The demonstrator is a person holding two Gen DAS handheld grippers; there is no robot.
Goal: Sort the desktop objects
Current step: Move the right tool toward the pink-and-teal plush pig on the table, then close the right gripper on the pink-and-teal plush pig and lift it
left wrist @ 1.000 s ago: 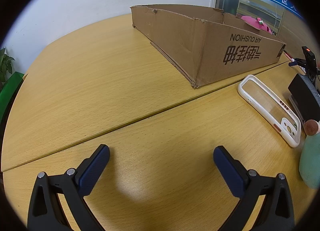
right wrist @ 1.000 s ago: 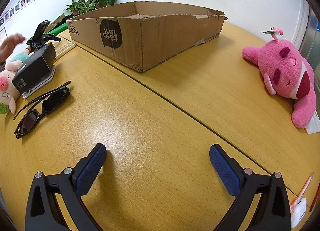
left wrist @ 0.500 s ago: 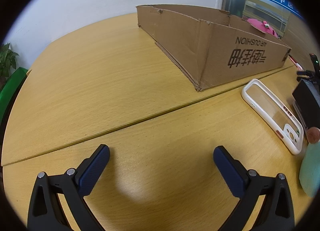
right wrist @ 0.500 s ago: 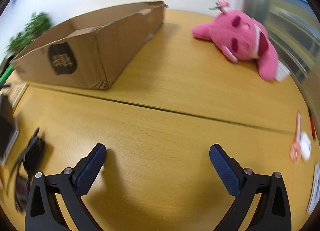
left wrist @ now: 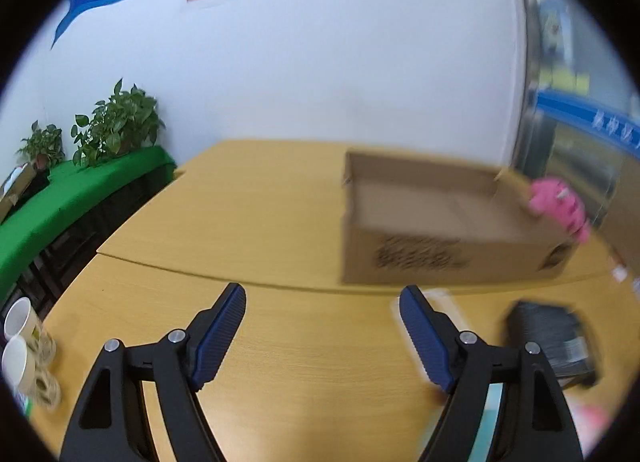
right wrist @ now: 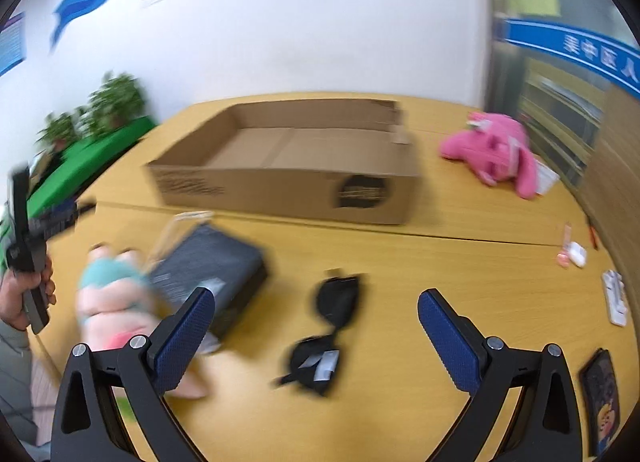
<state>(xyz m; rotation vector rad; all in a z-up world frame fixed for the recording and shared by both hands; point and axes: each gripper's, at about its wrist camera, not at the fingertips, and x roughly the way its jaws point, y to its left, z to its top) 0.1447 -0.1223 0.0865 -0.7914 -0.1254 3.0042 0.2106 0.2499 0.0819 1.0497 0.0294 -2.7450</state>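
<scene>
left gripper [left wrist: 322, 332]: jaws apart with nothing between them, only bare table under the gap; they have just been closing in somewhat; hovers above the tabletop
right gripper [right wrist: 316, 336]: jaws spread wide, released, nothing gripped; sunglasses show through the gap but lie on the table below, pads not touching them
table [right wrist: 460, 262]: light wood, a seam runs across it just in front of the box
cardboard box [right wrist: 288, 178]: open top, nothing visible inside, sits past the seam; blurred in left wrist view [left wrist: 440, 230]
sunglasses [right wrist: 328, 326]: black, folded, flat on the table on the near side of the seam, right of the black box
black box [right wrist: 212, 266]: lies tilted between sunglasses and pig plush, a clear phone case [right wrist: 180, 226] partly under its far edge
pig plush [right wrist: 112, 298]: pink with teal top, touching the black box's left side, blurred
pink plush [right wrist: 496, 150]: lying on the table right of the cardboard box, apart from it
small white items [right wrist: 576, 254]: near the right table edge, too small to tell what
person's hand [right wrist: 24, 294]: far left, wrapped around a grey handle
paper cups [left wrist: 18, 342]: two, at the left table edge
plants [left wrist: 116, 122]: on a green-covered ledge by the wall
</scene>
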